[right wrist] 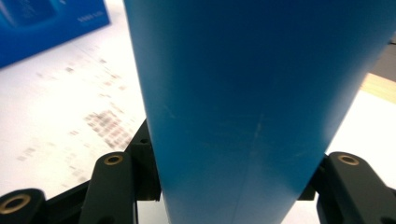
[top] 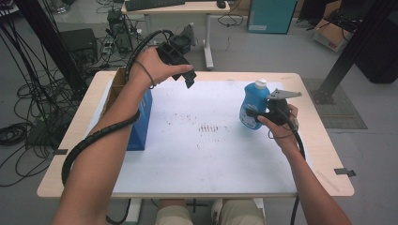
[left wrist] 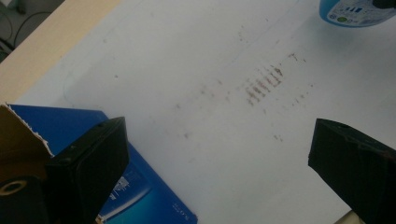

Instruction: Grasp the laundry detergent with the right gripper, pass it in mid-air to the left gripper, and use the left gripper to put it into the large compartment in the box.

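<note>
Nearest to me, my two forearms come in from the bottom edge of the high view, over a white mat (top: 187, 154) that covers most of a light wooden table (top: 324, 154).

My right gripper (top: 263, 116) sits at the right side of the mat, and its jaws are closed against a blue bottle (top: 254, 105) with a white cap. The bottle stands upright on the mat, toward the right and the far half. In the right gripper view the blue bottle (right wrist: 252, 102) looms very close as a smooth blue wall, with a black jaw pressed to each side of it low down.

In the middle of the mat there is a patch of brown smudges (top: 209, 127), short dashes in rows (they show again in the left gripper view, beyond my jaws, at (left wrist: 264, 84)).

On the left side of the mat stands a blue box (top: 141, 124) with its brown cardboard top open. My left forearm passes just above it.

Farther away, my left gripper (top: 187, 77) is raised in the air over the far left part of the mat, jaws pointing down and to the right. Its jaws stand wide apart with nothing between them; in the left gripper view the mat shows between the two black jaws.

Beyond the table lie a grey floor (top: 263, 51), black cables (top: 19, 93) at the left, and a desk (top: 187, 8).
</note>
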### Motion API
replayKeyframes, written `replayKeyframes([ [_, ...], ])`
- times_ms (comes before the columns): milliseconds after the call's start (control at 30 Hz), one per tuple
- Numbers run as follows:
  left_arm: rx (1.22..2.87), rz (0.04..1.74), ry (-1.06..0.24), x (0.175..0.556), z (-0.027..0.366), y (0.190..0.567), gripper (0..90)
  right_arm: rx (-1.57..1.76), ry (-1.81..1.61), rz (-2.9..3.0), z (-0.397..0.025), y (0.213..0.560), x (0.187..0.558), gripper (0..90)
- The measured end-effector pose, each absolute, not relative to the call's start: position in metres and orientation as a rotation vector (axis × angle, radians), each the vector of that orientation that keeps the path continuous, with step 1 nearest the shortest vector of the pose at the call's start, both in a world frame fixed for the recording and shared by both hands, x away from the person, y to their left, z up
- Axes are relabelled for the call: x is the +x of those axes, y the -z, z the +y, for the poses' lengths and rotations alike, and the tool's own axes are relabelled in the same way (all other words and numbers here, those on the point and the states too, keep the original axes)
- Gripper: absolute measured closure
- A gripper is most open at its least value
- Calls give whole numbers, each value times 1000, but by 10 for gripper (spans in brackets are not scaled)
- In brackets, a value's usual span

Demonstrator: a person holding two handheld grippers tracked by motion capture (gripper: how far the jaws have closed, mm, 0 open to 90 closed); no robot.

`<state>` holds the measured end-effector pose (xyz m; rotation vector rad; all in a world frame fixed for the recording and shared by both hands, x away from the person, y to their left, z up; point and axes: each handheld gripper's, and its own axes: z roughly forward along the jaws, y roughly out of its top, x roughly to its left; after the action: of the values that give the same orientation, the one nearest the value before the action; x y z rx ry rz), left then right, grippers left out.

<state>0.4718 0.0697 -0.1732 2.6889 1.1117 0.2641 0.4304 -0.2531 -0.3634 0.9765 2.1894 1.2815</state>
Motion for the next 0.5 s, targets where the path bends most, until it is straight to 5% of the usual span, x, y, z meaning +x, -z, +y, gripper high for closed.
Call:
replayKeyframes([
  [500,2852,780,-290,477,70,145,58,821,-1388,2356,-186,311,459,435],
])
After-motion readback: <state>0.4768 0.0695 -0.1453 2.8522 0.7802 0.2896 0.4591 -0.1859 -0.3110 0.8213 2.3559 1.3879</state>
